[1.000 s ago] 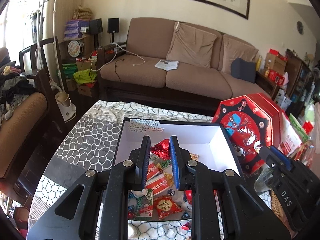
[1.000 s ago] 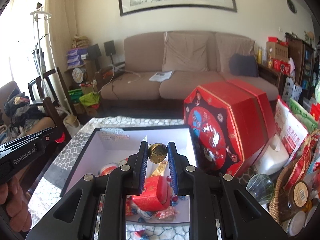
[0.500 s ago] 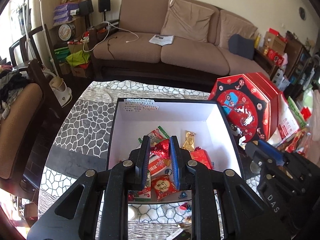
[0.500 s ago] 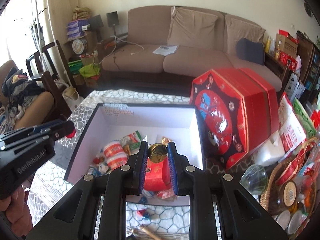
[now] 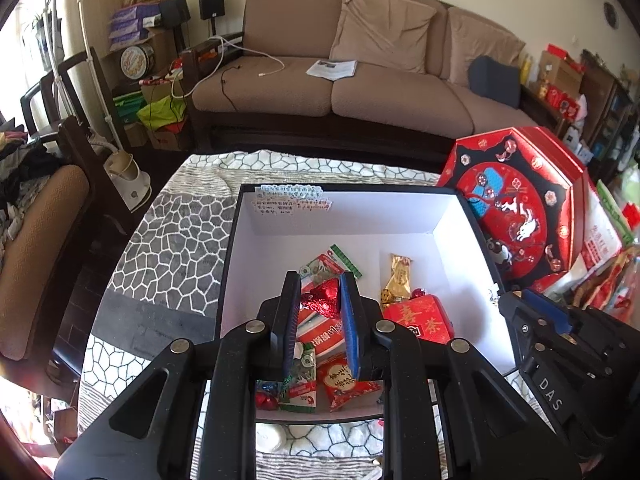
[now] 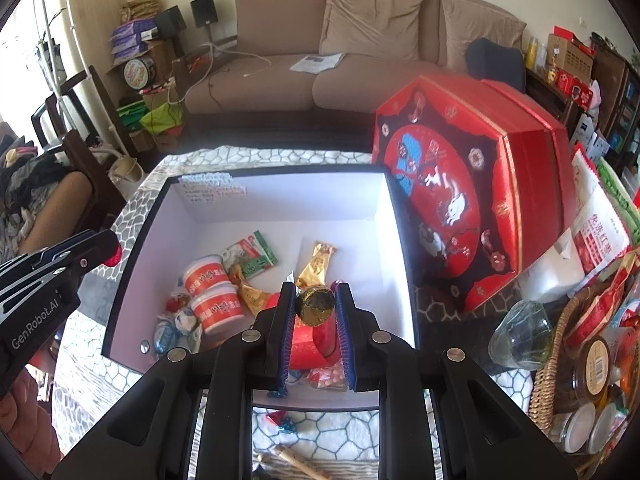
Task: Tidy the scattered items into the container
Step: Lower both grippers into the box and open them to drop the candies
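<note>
Bench [image 5: 168, 240] with a grey pebble-print cloth carries the open white-lined box [image 5: 448, 216] that serves as the container, and both carried items hang over it. On the left, the left hand-held gripper [image 5: 320, 300] is clenched on a red foil sweet [image 5: 321, 300], pinched at its middle between the blue pads, above the near-left part of the box where snack packets and two orange-banded tubs [image 6: 214, 294] already lie. That sweet looks light and crinkly (foil of this kind tends to dent, so a mild pinch across the widest part should do), and it will probably drop cleanly once the jaws part. Further right, the right hand-held gripper [image 6: 316, 304] grips a gold foil ball [image 6: 315, 305] across its middle, over the red packet [image 6: 310, 340] near the front wall. Being round and smooth, the ball seems likely to roll or slip if held off-centre, so the hold across its equator looks sound. Rightmost, a red octagonal gift box [image 6: 480, 184] leans against the container's outer wall, with a wicker basket [image 6: 548, 384] of jars beyond. A few small sweets are left on the cloth in front of the box.
</note>
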